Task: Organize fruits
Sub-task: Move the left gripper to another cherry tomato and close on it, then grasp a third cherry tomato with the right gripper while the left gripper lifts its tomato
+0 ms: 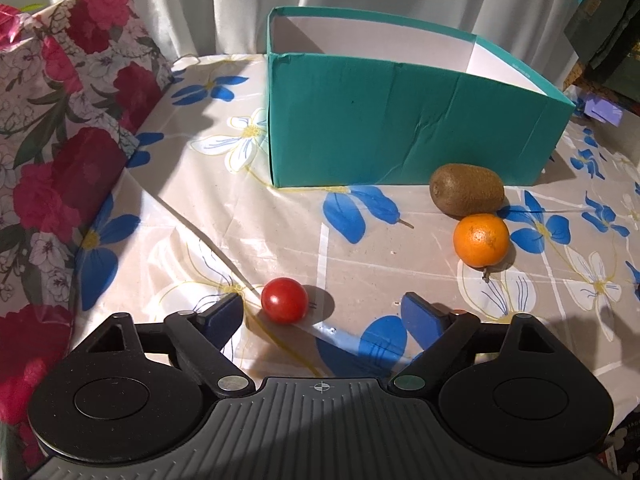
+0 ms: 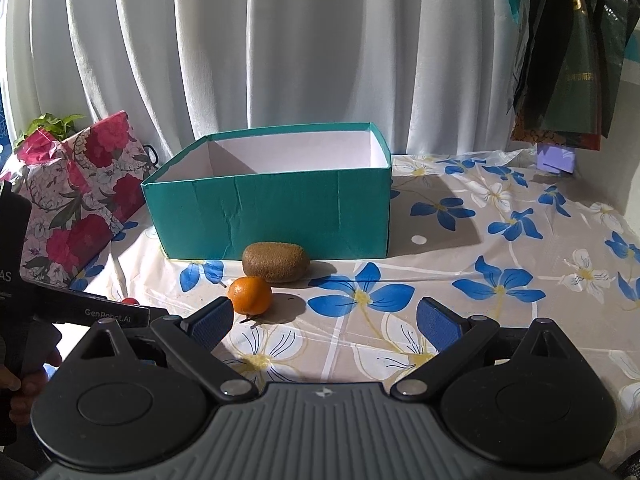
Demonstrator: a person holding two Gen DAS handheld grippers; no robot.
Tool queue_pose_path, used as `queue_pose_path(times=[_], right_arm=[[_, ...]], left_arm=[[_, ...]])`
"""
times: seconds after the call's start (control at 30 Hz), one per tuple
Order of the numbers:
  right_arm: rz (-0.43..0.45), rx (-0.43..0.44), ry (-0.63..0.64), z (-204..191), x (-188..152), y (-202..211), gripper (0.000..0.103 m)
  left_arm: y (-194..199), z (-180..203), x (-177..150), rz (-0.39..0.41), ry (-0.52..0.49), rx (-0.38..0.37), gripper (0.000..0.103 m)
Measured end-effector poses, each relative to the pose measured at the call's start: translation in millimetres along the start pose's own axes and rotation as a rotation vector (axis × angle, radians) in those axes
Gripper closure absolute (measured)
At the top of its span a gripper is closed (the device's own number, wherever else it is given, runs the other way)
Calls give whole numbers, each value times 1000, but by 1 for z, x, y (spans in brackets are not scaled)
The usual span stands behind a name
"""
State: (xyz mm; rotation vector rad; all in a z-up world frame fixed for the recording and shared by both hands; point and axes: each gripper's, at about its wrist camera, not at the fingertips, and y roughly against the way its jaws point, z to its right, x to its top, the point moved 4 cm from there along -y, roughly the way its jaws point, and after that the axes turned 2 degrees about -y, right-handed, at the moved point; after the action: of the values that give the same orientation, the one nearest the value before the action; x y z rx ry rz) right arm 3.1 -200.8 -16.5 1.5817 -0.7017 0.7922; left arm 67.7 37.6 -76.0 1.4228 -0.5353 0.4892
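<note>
— Nearest the left wrist camera, what do you see?

— Blue-padded fingers of the left gripper (image 1: 322,312), spread apart, with a small red tomato (image 1: 284,300) between the tips, close to the left pad. Neither pad presses on it, so the jaws are released and nothing is grasped.

— And the tomato sits on what?

— On the table (image 1: 360,256), covered with a glossy cloth printed with blue and white flowers.

— Other fruit?

— A brown kiwi (image 1: 466,189) lies on its side just in front of the teal cardboard box (image 1: 400,128), near its right end. An orange mandarin (image 1: 481,240) stands just in front of the kiwi, so close that they seem to touch. Both are well apart from the tomato, off to its right.

— Anything in the box?

— It is open at the top with white inner walls; its floor is hidden from both cameras.

— The right gripper (image 2: 324,318)?

— Also released, fingers wide, hovering over bare cloth. The mandarin sits just beyond its left finger, outside the gap. At the left edge of that view the left gripper's black body shows, with a sliver of the tomato past it.

— Surroundings?

— A bundle wrapped in red-flowered cloth (image 1: 60,140) at the table's left, white curtains (image 2: 280,40) behind, dark bags (image 2: 572,48) hanging at the upper right.
</note>
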Motion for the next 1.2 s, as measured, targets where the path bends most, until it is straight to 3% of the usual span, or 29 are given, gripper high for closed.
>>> queue_pose_path(times=[0.33, 0.83, 1.2], right_arm=[[-24, 13, -6, -2, -2, -6, 5], [-37, 32, 19, -6, 0, -7, 5], [-62, 40, 48, -15, -2, -6, 5]], left_arm=[[-8, 1, 1, -17, -8, -4, 34], [-15, -2, 11, -20, -23, 58, 74], [6, 4, 19, 5, 11, 10, 76]])
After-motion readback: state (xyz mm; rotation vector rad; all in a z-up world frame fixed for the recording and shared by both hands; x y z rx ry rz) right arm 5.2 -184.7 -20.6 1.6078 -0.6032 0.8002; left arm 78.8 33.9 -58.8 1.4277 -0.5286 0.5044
